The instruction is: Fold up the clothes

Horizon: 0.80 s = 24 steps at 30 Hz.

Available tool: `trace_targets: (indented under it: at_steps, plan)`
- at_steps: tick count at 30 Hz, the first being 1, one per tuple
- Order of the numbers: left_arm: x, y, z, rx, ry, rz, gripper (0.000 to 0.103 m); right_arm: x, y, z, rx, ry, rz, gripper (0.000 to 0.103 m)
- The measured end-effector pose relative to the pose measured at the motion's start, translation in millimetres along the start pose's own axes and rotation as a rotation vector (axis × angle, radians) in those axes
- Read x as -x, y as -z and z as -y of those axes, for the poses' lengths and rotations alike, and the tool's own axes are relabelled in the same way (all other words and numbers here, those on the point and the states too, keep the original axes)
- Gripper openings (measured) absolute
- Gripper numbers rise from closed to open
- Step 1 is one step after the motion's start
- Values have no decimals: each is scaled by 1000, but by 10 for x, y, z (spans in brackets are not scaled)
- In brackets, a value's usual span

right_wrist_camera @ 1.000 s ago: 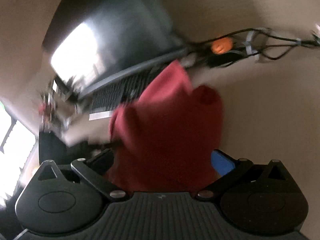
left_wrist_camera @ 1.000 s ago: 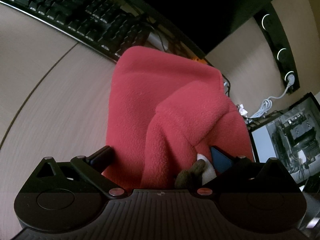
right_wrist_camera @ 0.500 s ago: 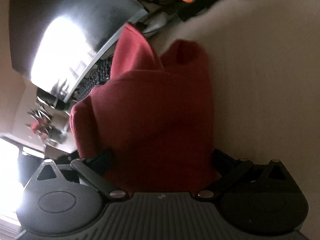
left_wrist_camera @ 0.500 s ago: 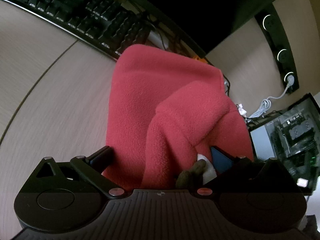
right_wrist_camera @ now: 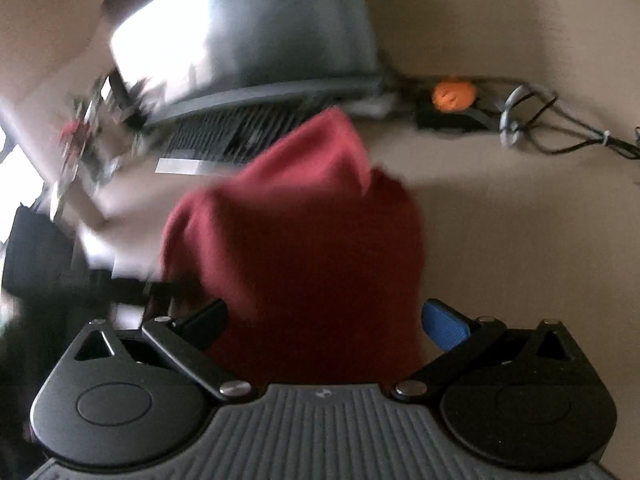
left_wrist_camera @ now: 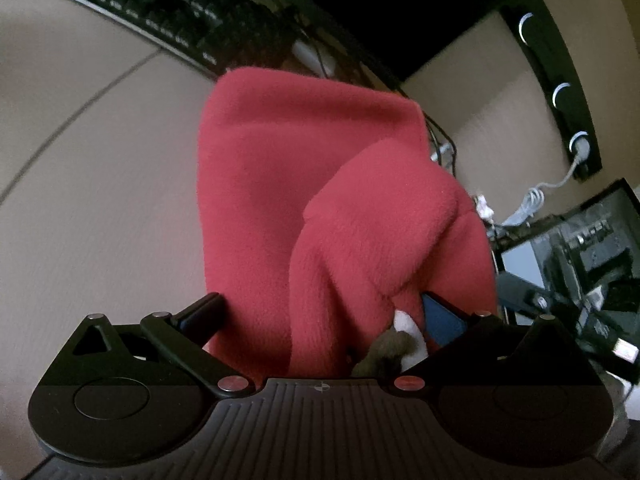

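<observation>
Left wrist view: the left gripper (left_wrist_camera: 320, 316) has the red fleece (left_wrist_camera: 320, 200) bunched between its wide-apart fingers above the desk (left_wrist_camera: 100, 200). The right gripper (right_wrist_camera: 324, 320) is wide too, fleece between; grip unclear.

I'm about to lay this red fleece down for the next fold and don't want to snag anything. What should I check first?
1. Left gripper has the red fleece between its fingers: ok.
2. Right gripper has the fleece between its fingers: ok.
3. Firmness of either grip: cannot tell, cloth hides the contact.
4. Fleece hanging flat, without bunching: not ok, a fold bulges on one side.
5. Keyboard and cables out of the fleece's way: not ok, both lie close behind it.
6. Bare desk beside the fleece to lay it on: ok.
</observation>
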State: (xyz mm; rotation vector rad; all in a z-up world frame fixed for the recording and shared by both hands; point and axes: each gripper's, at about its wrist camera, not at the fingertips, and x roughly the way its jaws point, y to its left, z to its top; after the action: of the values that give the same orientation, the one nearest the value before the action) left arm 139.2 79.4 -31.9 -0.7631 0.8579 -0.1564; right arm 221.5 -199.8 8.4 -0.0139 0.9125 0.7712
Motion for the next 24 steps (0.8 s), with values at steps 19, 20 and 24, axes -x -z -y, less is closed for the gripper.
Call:
trace_targets:
  at_steps: [19,20,24]
  plan:
    - [35,-301,761,-524,22,-19,103,329,689,-123,75,409,-42,103]
    - [-23,-321,779,-542,12,-24,103,377,682,-141,42,396,-28,103]
    - [-227,-465,837,-627,-29,-12,103,609,701,-139,-90,355,28,103]
